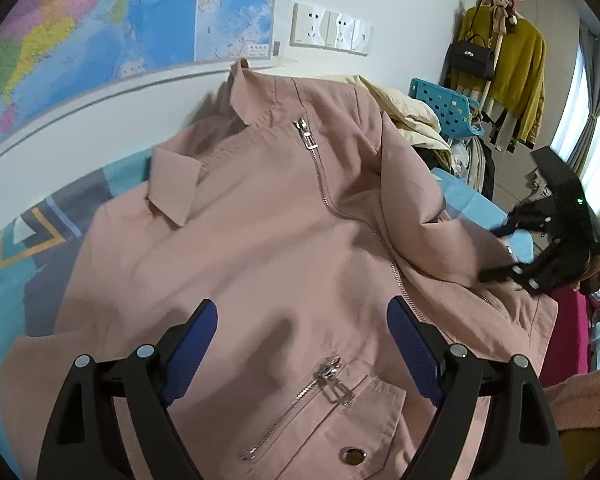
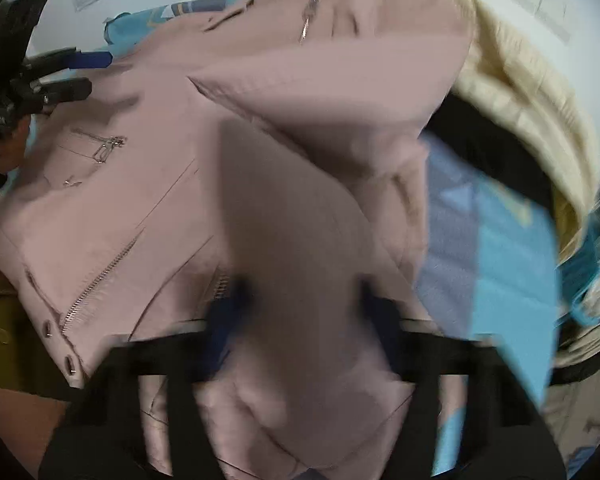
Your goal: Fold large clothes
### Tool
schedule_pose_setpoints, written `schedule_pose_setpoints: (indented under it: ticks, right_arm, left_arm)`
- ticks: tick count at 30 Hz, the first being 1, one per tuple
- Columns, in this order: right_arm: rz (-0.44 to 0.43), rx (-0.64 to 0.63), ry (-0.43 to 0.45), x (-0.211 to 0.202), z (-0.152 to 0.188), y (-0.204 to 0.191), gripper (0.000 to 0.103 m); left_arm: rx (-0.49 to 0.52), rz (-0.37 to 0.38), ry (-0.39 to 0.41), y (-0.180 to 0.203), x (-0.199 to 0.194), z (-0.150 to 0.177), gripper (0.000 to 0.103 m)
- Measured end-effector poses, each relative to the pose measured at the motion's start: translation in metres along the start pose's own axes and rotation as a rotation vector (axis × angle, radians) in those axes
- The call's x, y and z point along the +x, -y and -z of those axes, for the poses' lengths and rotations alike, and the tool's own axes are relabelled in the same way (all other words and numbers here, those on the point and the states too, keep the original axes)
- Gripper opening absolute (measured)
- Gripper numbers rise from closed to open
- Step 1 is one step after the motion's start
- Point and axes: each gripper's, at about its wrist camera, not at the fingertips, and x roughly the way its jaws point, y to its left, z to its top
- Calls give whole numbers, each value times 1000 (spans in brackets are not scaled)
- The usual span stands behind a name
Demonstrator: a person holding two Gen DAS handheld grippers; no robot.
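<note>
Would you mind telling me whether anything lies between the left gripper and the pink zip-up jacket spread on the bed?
Nothing visible does. The left gripper hangs open directly over the pink zip-up jacket, with only bare fabric and the pocket zipper between its blue-padded fingers. The cream garment pile lies beyond the jacket's far shoulder, out of the way.

You won't find any readable text here. The wall map has print and a small legend box, but both are too small to make out. The right wrist view is motion-blurred.
</note>
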Motion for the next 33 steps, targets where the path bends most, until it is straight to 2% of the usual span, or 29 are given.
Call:
schedule_pose_setpoints:
  ticks: [1,3,5,6,7,9,10,11,12,14,16,19,20,23,24,26,27,29,31,32,33]
  right_arm:
    - [-53,28,13,-5,-2,4,5]
    - [-138,82,80,-28,-8,10,5]
    - [-361,187,241,-74,-18,18,5]
    - [-429,219,293,-87,-20,21,5]
    - [-542,268,362,-103,-25,21,5]
    - [-705,318,453,-115,-32,14,9]
    - [-779,334,470,-112,-36,10,11]
    - [-832,354,472,-104,-40,3,18]
    - [-834,371,461,-96,-42,-1,39]
    - [-826,354,353,-58,-51,-25,61]
    - [-699,312,238,-27,-54,-42,61]
    - [-625,247,164,-9,-53,-48,61]
    - [-612,239,180,-10,-55,-46,61]
    - [-512,246,301,-36,-56,-16,62]
    - [-466,259,332,-39,-57,-5,67]
    - [-314,324,392,-47,-64,30,76]
    - [-282,346,395,-44,-70,41,79]
    - [-242,438,371,-23,-81,72,79]
    - [-247,498,335,6,-94,95,79]
    - [-262,517,325,14,-90,105,80]
    - [-316,543,295,31,-96,113,79]
  left_arm:
    - [0,0,-1,1,1,0,84]
    - [-2,3,-5,3,0,1,84]
    - [0,-1,6,3,-5,2,84]
    - [-1,0,19,2,-11,3,84]
    - [-8,4,29,0,-15,2,84]
    - [-37,19,53,-7,-25,0,86]
    - [-55,31,71,-11,-30,-2,86]
    - [-70,42,81,-15,-33,-2,86]
    - [-79,46,85,-17,-35,-3,86]
    - [-95,36,85,-21,-38,-2,86]
    - [-101,31,70,-24,-39,0,86]
    - [-96,39,33,-22,-39,10,86]
    - [-88,41,22,-19,-39,16,86]
    - [-79,67,-15,-10,-36,30,90]
    - [-78,84,-38,-6,-31,35,93]
    - [-74,116,-90,3,-20,43,94]
    - [-68,125,-109,7,-15,45,94]
    - [-52,131,-164,15,-3,49,94]
    - [-35,113,-246,23,17,52,93]
    - [-30,107,-268,25,23,54,88]
    - [-15,91,-276,27,28,55,83]
